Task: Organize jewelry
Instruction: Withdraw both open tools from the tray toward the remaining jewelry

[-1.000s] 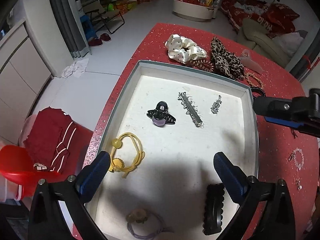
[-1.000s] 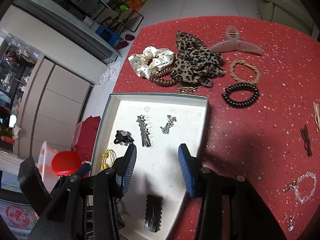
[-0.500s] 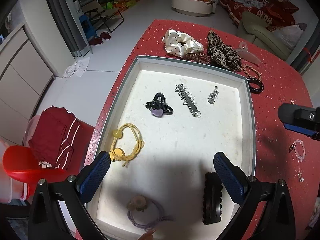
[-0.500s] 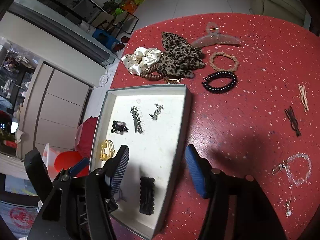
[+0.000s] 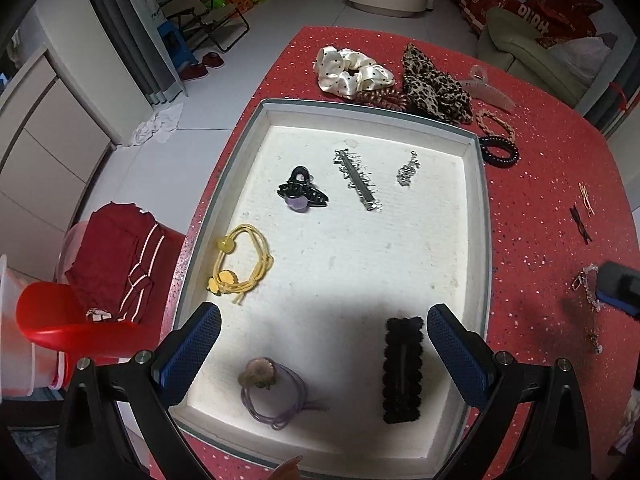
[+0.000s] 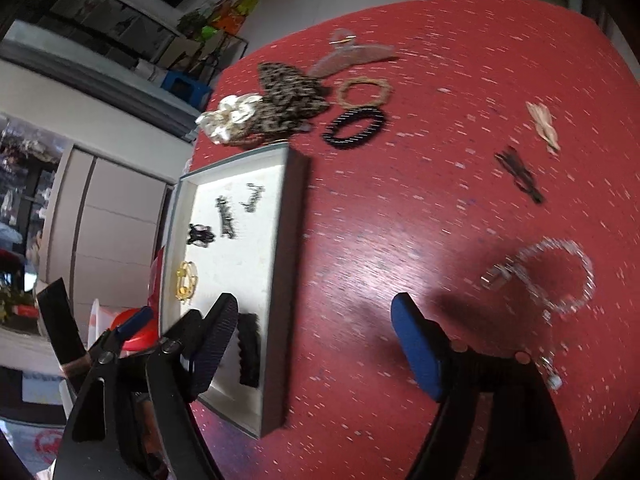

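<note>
A white-lined tray (image 5: 478, 216) sits on the red table (image 5: 540, 208). It holds a black claw clip (image 5: 302, 192), a silver bar clip (image 5: 357, 185), a silver charm (image 5: 407, 169), a yellow hair tie (image 5: 240, 264), a purple hair tie (image 5: 276, 394) and a black scalloped clip (image 5: 402, 368). My left gripper (image 5: 320, 356) is open and empty above the tray's near end. My right gripper (image 6: 312, 344) is open and empty over the table right of the tray (image 6: 288, 240). A crystal bracelet (image 6: 556, 276) lies just right of it.
Beyond the tray lie a white dotted scrunchie (image 5: 352, 70), a leopard scrunchie (image 5: 434, 80), a brown coil tie (image 5: 380, 98), a clear claw clip (image 5: 486, 88), a tan braided tie (image 5: 494, 122) and a black coil tie (image 5: 498, 150). Small pins (image 6: 520, 172) lie at right.
My left gripper pulled back toward the tray's near end. My right gripper opened wider and swung right, off the tray and toward the crystal bracelet.
</note>
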The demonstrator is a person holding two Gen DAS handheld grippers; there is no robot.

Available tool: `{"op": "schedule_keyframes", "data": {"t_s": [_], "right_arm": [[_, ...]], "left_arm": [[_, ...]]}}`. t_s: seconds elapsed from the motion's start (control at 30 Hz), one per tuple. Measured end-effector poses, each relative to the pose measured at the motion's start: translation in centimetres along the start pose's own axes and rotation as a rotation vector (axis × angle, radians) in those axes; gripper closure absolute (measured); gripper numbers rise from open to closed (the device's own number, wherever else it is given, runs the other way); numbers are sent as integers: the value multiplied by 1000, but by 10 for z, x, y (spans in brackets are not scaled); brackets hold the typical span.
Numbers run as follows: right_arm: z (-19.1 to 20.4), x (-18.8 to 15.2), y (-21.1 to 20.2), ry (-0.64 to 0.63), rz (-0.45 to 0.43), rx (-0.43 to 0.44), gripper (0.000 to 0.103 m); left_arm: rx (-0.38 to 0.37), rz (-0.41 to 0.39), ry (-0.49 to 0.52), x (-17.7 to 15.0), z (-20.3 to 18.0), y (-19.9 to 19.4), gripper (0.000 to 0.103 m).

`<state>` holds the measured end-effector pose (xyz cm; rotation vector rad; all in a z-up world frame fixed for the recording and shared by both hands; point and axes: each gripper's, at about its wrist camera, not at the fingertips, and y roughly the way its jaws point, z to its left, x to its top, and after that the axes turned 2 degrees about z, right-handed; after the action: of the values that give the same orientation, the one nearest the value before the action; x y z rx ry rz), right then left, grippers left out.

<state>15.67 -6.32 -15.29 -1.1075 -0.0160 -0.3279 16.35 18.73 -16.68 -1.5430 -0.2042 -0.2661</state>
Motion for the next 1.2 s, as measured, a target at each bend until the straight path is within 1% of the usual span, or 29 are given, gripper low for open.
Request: {"op": "schedule_keyframes", "data": {"t_s": [0.03, 0.07, 0.1, 0.2, 0.37, 0.47, 0.63, 0.67, 0.8, 0.9, 1.0, 1.2], "right_arm": [[-7, -2, -3, 14, 0, -3, 21], [-16, -6, -7, 33, -2, -6, 16], [-20, -8, -10, 42, -4, -8, 15], [-43, -17, -22, 78, -14, -27, 15], [-81, -30, -38, 147, -29, -56, 15], [-103, -37, -45, 192, -31, -69, 15], [-130, -45, -54, 240, -46, -91, 14], [-133, -46, -55, 243, -47, -96, 13], [-146, -49, -58, 241, -58, -121, 13], [-151, -50, -61, 223, -67, -157, 13], [-158, -51, -58, 192, -18, -175, 13], [-162, -60, -56, 160, -19, -215, 13]], "left_arm": [[3, 4, 1, 0, -2, -1, 0], [15, 7, 5, -1, -4, -2, 0], [20, 9, 10, -1, -6, -2, 0], [32, 3, 35, -4, -15, -8, 0], [23, -3, 95, -7, -38, -13, 0], [-25, 1, 125, -8, -56, -19, 0], [-87, -22, 174, -9, -96, -32, 0], [-105, -23, 187, -9, -107, -34, 0], [-137, -16, 224, -10, -137, -35, 0], [-155, -4, 245, -12, -159, -33, 0], [-174, 10, 259, -12, -179, -26, 0], [-207, 28, 254, -3, -210, -6, 0]]}}
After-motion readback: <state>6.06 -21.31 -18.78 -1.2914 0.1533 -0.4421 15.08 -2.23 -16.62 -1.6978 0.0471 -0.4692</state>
